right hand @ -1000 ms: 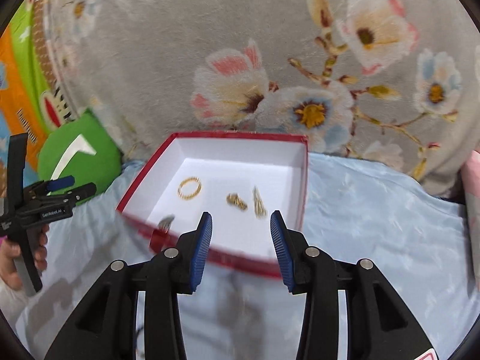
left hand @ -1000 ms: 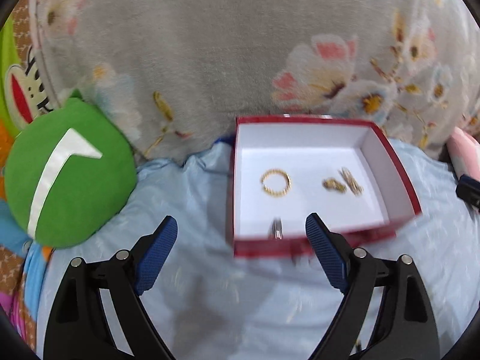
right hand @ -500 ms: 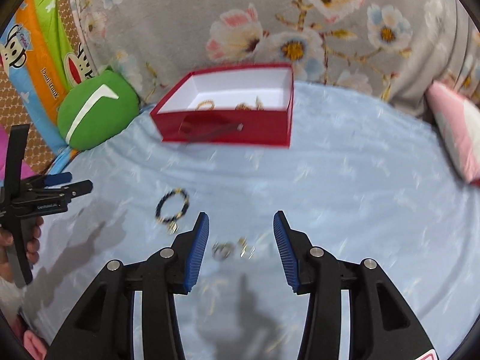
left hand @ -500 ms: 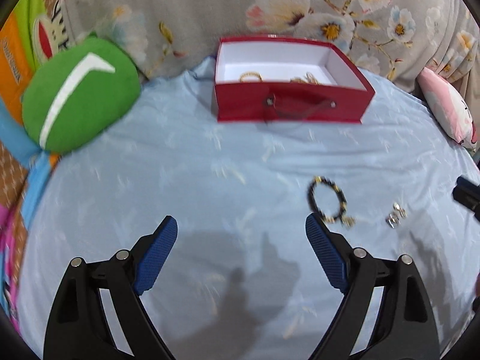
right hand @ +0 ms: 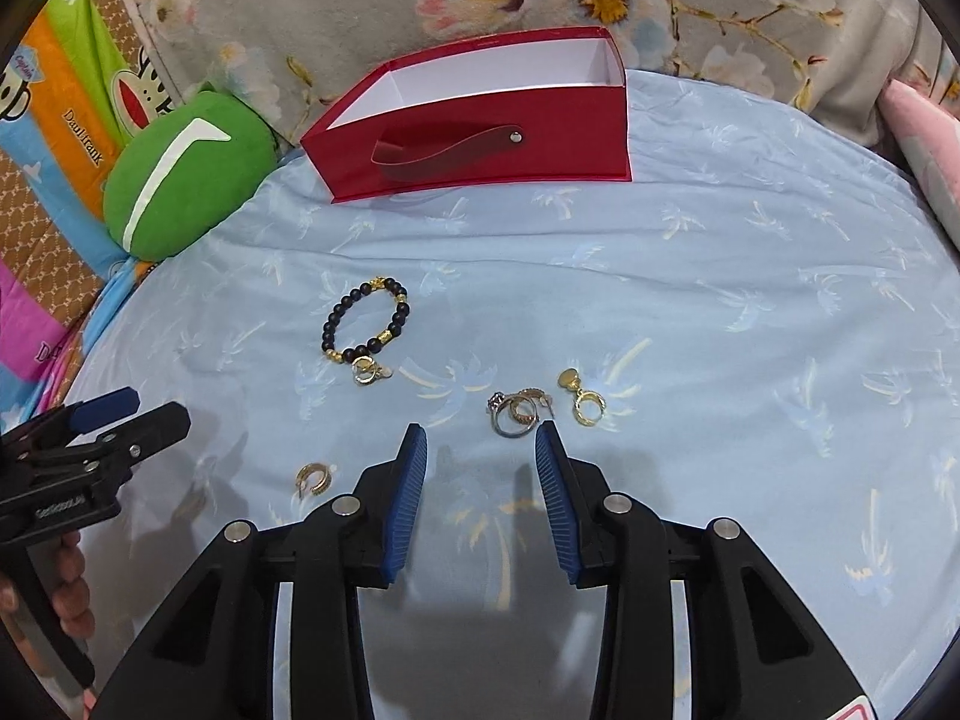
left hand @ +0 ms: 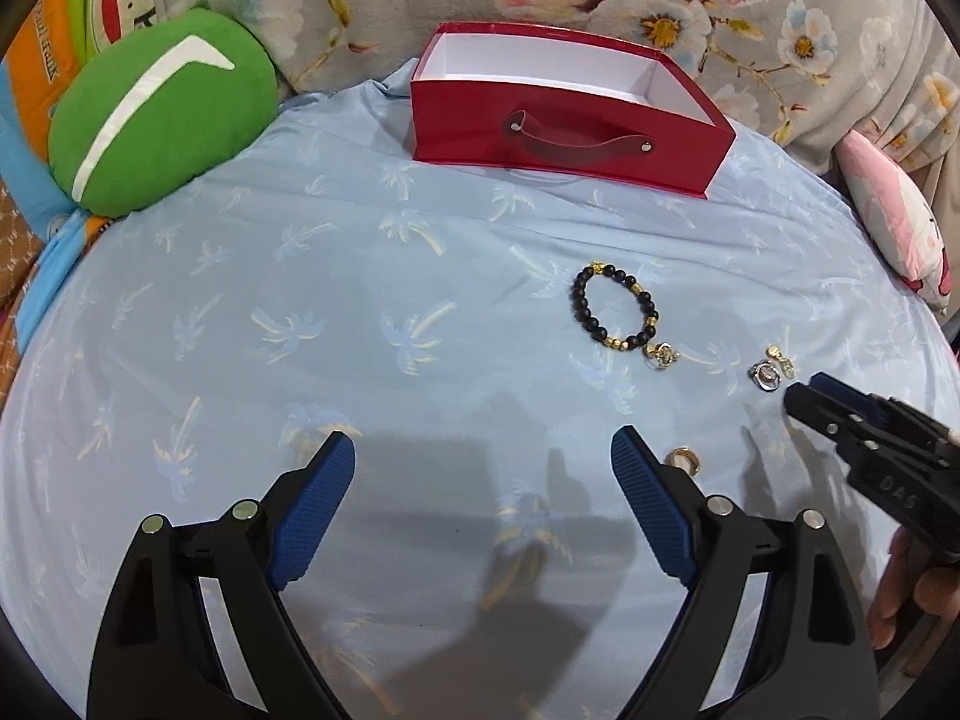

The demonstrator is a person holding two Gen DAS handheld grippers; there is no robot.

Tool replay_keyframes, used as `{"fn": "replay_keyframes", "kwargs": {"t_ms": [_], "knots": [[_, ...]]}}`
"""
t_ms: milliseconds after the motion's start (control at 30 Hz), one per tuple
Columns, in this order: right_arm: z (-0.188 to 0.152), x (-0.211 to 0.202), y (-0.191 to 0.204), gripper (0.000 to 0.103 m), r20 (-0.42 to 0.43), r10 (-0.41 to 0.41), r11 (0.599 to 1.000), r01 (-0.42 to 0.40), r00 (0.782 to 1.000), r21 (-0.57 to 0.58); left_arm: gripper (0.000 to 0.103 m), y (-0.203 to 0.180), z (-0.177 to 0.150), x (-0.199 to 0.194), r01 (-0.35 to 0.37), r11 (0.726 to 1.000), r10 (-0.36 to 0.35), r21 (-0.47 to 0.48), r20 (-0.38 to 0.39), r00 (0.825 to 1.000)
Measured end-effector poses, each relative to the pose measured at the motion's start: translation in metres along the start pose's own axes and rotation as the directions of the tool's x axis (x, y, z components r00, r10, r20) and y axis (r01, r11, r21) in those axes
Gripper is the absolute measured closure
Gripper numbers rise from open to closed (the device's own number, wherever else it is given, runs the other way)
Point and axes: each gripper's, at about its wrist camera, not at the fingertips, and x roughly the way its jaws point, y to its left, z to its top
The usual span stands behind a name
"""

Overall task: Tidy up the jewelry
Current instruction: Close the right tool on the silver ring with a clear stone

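Plainly, the right claw (right hand: pixel 480 438) hangs just short of the ring cluster (right hand: pixel 515 413), its jaws part-spread with nothing between them, having just been closing; the left claw (left hand: pixel 483 462) gapes wide and empty over bare sheet (left hand: pixel 252 276); the bracelet (right hand: pixel 366 324), a gold earring (right hand: pixel 581 399) and a gold hoop (right hand: pixel 313 478) lie loose on the bed, the red box (right hand: pixel 480 120) well beyond. The rings overlap, so a pinch may snag two or flick one away; thin metal on soft cloth could sink under the pads; the sheet might bunch into the grip.
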Motion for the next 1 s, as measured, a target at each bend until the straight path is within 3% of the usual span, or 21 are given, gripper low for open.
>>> {"fn": "replay_keyframes", "kwargs": {"t_ms": [233, 367, 533, 800, 1000], "knots": [[0.004, 0.018, -0.004, 0.067, -0.023, -0.015, 1.000, 0.015, 1.000, 0.010, 0.018, 0.002, 0.008, 0.007, 0.034, 0.998, -0.034, -0.049, -0.010, 0.999], [0.007, 0.024, -0.007, 0.073, -0.026, -0.029, 0.999, 0.029, 0.999, 0.017, 0.018, 0.000, 0.009, 0.012, 0.033, 0.998, -0.034, -0.046, -0.018, 0.999], [0.007, 0.026, -0.008, 0.097, -0.028, -0.025, 1.000, 0.025, 0.999, 0.014, 0.018, -0.003, 0.014, 0.016, 0.045, 0.998, -0.046, -0.045, -0.020, 0.999], [0.006, 0.018, -0.011, 0.103, -0.019, 0.006, 0.999, -0.006, 1.000, 0.035, 0.018, -0.014, 0.030, 0.022, 0.059, 0.998, -0.059, -0.020, -0.010, 0.998], [0.003, 0.012, -0.008, 0.102, -0.021, 0.035, 0.999, -0.035, 0.999, 0.022, 0.018, -0.016, 0.043, 0.031, 0.085, 0.995, -0.086, -0.042, -0.016, 0.996]]}}
